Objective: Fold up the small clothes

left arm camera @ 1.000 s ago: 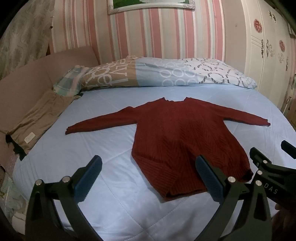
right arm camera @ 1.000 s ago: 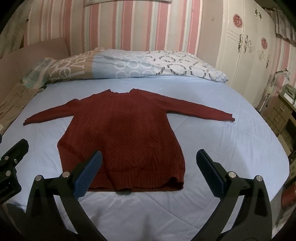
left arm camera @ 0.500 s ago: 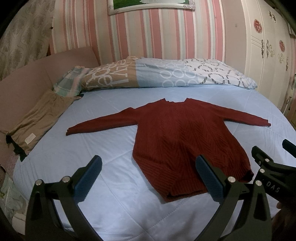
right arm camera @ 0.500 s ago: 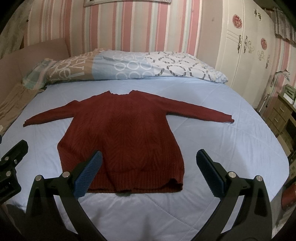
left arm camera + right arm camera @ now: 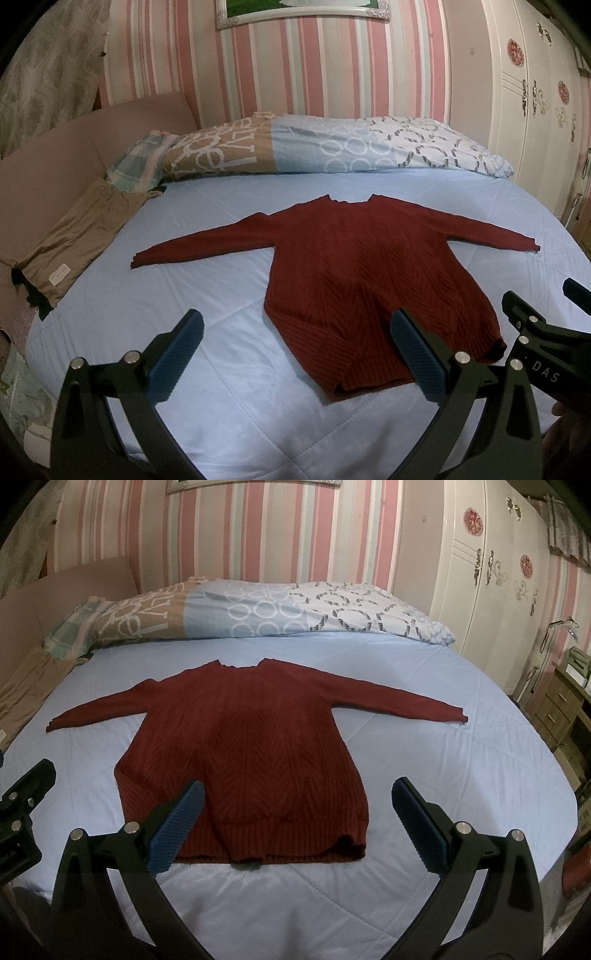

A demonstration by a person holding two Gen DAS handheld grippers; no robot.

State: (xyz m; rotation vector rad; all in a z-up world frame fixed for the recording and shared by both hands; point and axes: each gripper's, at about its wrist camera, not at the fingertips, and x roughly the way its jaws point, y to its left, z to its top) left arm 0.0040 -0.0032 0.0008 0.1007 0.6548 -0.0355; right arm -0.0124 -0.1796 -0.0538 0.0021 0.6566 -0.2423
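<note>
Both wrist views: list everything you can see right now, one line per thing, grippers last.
sweater: 1, dark red, flat on the bed, sleeves spread
bed: 1, light blue cover, fills the middle
duvet: 1, tan, blue and white print, at the head of the bed
trousers: 1, tan, left edge of the bed
checked cloth: 1, green and white, left of the duvet
picture frame: 1, white, on the striped wall
wardrobe: 1, white, right
drawers: 1, brown, far right
left gripper: jaws open, above the bed
right gripper: jaws open, over the sweater's hem
</note>
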